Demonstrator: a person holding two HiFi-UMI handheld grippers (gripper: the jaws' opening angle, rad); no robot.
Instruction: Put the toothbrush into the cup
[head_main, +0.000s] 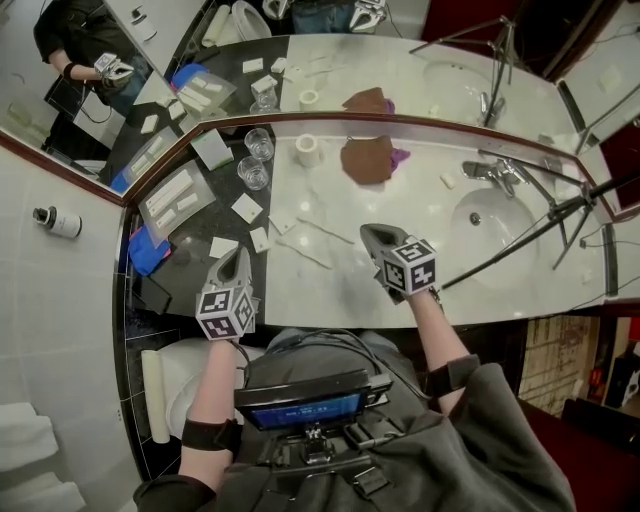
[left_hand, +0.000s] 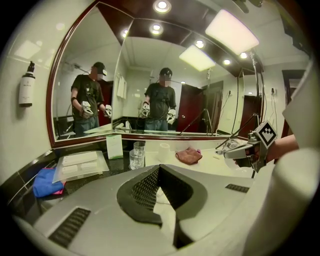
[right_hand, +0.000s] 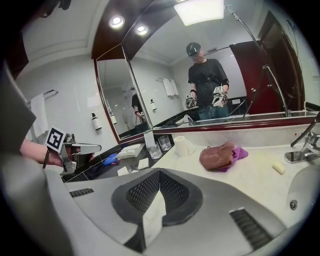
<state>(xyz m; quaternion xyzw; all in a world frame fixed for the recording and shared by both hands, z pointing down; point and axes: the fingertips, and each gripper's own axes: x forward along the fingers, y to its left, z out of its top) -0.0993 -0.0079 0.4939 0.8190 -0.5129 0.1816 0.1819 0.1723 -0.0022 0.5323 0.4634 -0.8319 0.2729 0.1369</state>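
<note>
- A wide mirror runs along the far wall and reflects a person holding both tools.
- The pale marble counter spans the scene, and its left end is dark stone.
- A sink is sunk into the counter at right, with a faucet on its far side.
- The left tongs hover at the near edge of the dark stone, clenched on nothing.
- The right tongs hang over the pale marble left of the sink, also clenched and empty.
- A brown cloth lies crumpled at the far side, just beside a paper roll.
- Two glass cups stand upright on the dark stone, far left of the cloth.
- What looks like the toothbrush, a thin pale stick, lies flat on the marble between the two tongs, apart from the cups.
</note>
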